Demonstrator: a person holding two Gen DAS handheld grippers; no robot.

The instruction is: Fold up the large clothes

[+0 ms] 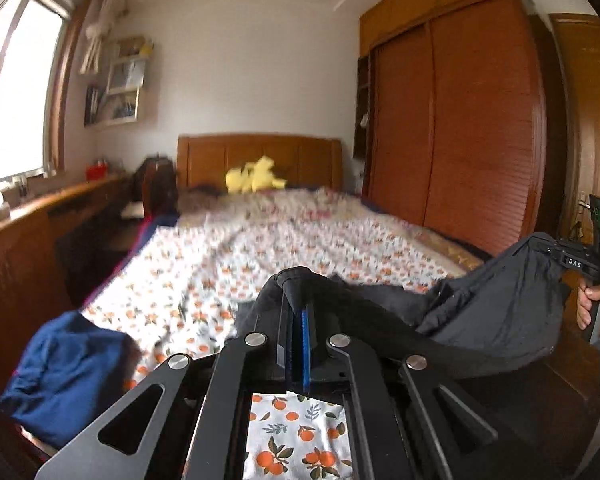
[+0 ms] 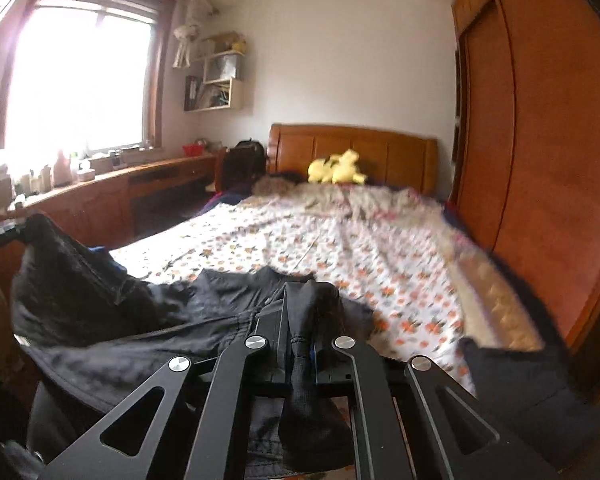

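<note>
Left wrist view first: the left gripper [image 1: 298,300], black metal with flat linkage arms and a blue ribbed pad, is clamped tight on a fold of the dark grey, soft, crumpled garment [image 1: 492,304]. The cloth hangs in a slack sling off to the right, up to the right gripper [image 1: 556,254], where a hand [image 1: 598,306] wraps the black handle. Below lies the bed [image 1: 260,240], covered with a rumpled white cotton sheet printed with oranges and leaves. A blue bunched cloth [image 1: 66,372] sits at the bed's left edge. A yellow plush toy [image 1: 254,180] leans by the smooth wooden headboard [image 1: 260,156], and a slatted red-brown wardrobe [image 1: 460,132] stands on the right.

Over to the right wrist view: the right gripper [image 2: 306,294] is squeezed closed on a ribbed, knitted-looking strip of the same dark garment [image 2: 140,320], which spreads left in wrinkled folds, raised off the sheet toward the left gripper [image 2: 4,232] at the frame's edge. A bright window [image 2: 80,80] glares behind a long wooden counter [image 2: 112,184].
</note>
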